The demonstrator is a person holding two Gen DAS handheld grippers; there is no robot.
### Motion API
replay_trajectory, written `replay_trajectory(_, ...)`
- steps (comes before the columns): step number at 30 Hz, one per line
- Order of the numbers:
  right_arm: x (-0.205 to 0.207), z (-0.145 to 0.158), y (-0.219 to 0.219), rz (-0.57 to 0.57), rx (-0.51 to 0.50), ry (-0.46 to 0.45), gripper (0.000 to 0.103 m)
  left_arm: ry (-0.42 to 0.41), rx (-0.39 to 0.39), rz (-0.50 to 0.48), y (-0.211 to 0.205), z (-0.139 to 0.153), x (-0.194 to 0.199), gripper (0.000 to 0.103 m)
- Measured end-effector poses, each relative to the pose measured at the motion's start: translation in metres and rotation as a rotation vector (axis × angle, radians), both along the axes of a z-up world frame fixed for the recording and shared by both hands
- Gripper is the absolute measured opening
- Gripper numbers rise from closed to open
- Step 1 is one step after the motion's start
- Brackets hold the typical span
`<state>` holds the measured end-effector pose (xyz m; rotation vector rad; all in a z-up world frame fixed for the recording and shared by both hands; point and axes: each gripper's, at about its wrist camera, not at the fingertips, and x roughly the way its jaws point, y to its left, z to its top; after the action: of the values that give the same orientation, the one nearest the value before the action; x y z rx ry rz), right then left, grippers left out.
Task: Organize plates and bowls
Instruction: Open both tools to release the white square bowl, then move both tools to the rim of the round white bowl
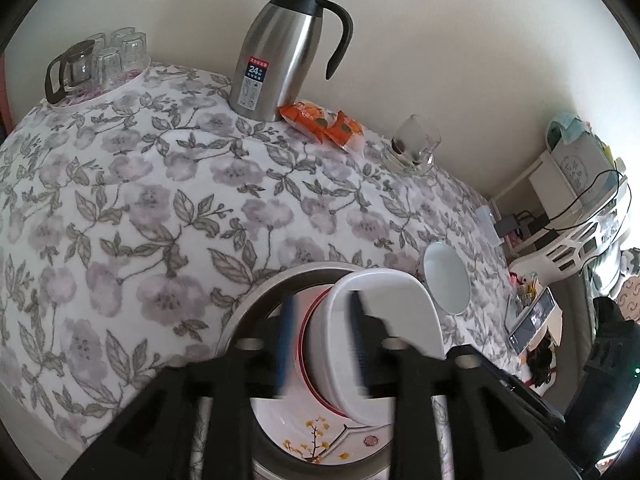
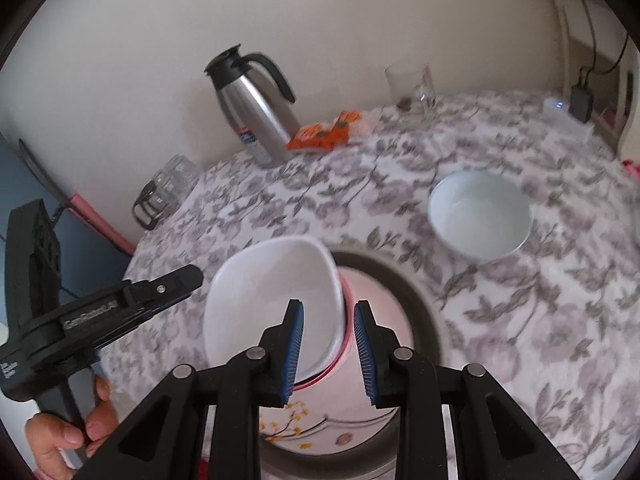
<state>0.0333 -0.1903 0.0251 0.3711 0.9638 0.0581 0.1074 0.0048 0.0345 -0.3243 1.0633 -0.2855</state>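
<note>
The square bowl [image 2: 276, 304] sits tilted on the red-rimmed plate [image 2: 376, 360], lower centre. Both grippers have their fingers spread astride its rim: the right gripper [image 2: 329, 354] on the right edge, the left gripper [image 1: 322, 344] opposite. The round bowl [image 2: 480, 214] lies upper right, nearer the right gripper.

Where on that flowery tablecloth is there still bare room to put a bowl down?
The widest bare stretch of tablecloth lies between the steel jug, the tray of glasses and the stacked plates. A smaller gap lies between the round white bowl and the orange snack packets. It is crowded at the stack, where both grippers flank the square white bowl.
</note>
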Motion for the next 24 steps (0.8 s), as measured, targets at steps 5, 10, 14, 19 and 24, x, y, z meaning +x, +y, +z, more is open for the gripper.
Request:
replay_trajectory(5, 0.002, -0.003, -0.006, -0.028, -0.030, 0.014, 0.060, 0.000, 0.016, 0.032, 0.003, 0.002, 0.001, 0.058)
replay_trajectory(10, 0.004, -0.005, -0.010, -0.045, -0.039, 0.018, 0.073, 0.007, 0.064, 0.061, 0.004, -0.001, 0.002, 0.069)
replay_trajectory(14, 0.004, -0.006, -0.014, -0.064, -0.047, 0.014, 0.083, 0.003, 0.082, 0.076, 0.006, -0.002, 0.002, 0.075)
replay_trajectory(19, 0.004, -0.006, -0.020, -0.087, -0.044, 0.009, 0.091, -0.017, 0.107, 0.106, 0.008, -0.002, 0.002, 0.088)
replay_trajectory(24, 0.004, -0.006, -0.027, -0.107, -0.040, -0.002, 0.103, -0.052, 0.121, 0.144, 0.011, 0.000, 0.002, 0.095)
